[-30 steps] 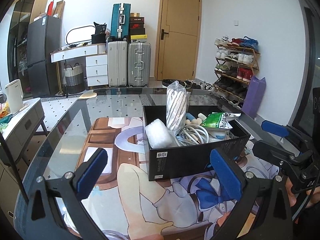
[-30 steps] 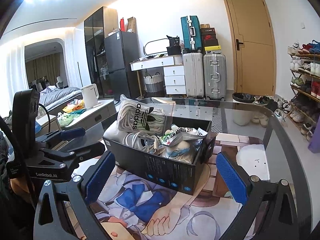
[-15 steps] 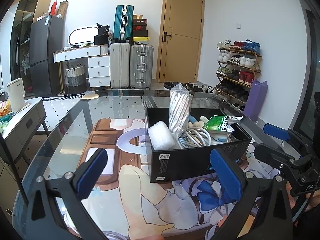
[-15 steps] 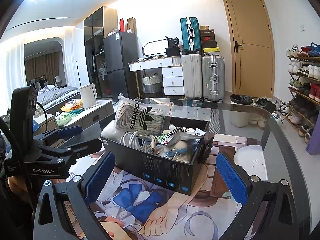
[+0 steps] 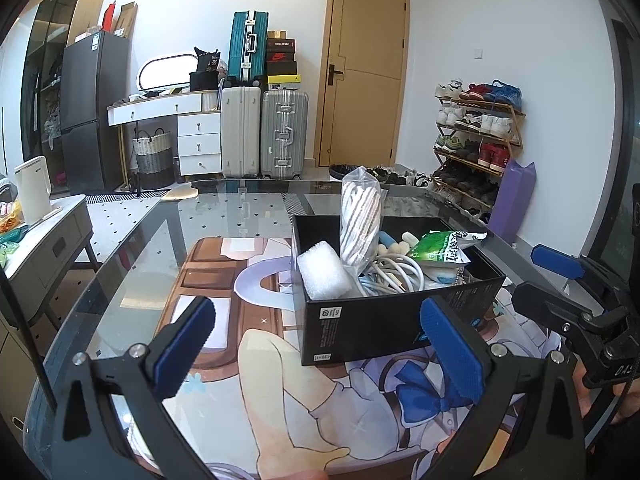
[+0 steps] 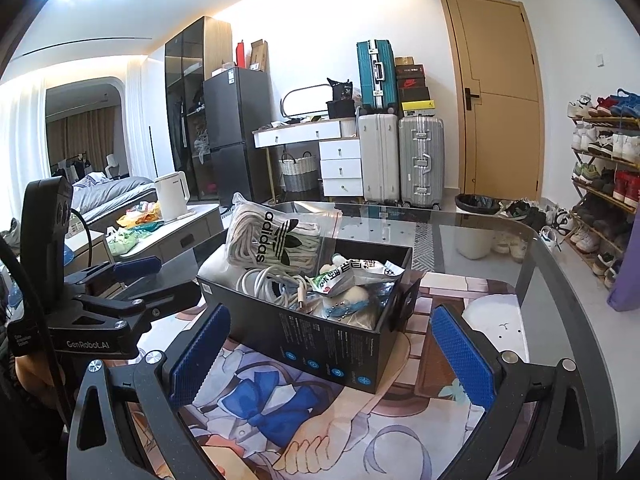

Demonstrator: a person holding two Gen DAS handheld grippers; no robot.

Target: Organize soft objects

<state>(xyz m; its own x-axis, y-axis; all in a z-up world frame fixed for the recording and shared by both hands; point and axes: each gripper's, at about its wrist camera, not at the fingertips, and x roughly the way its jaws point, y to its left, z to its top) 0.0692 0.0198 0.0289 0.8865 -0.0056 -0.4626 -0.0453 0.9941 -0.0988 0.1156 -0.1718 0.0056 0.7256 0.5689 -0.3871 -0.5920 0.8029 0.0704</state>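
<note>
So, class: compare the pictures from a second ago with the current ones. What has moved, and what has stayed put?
Very little changed. In both wrist views the black box sits slightly lower than before, so both cameras shifted a touch. The left claw and right claw remain open, holding nothing. The bag of laces, white cable and foam block stay in the box.

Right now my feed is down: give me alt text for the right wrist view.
The open right tongs hang, empty, before a black box on a glass table. In the box lie a bag of white laces, a white cable and a green packet. The left tongs hang open on its left.
</note>
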